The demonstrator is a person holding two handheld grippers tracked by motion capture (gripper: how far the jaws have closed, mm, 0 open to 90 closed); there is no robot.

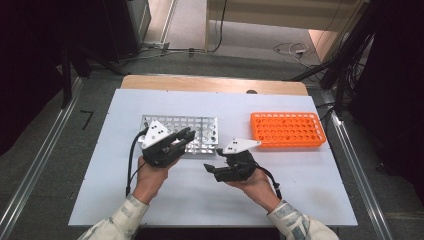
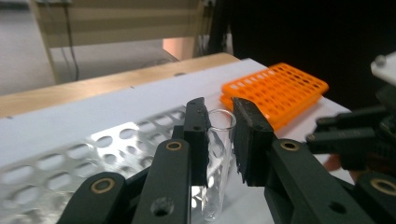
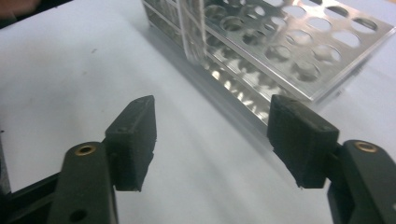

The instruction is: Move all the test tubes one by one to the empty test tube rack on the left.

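My right gripper [image 3: 212, 142] has its two black jaws spread wide with nothing between them, hanging just over the white worktop [image 3: 79, 70]. Past the jaws, on the far right, I see the metal rack [image 3: 299, 51] lying on the worktop, its perforated top tilted across the frame. A clear tube [image 3: 192, 32] stands upright at the rack's near edge.

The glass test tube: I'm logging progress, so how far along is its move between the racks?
Done: the left gripper has its fingers shut on the glass test tube, and the right gripper stands open and empty. In hand: the tube hangs upright beside the metal rack. Left: seating it in a hole; the orange rack looks empty.
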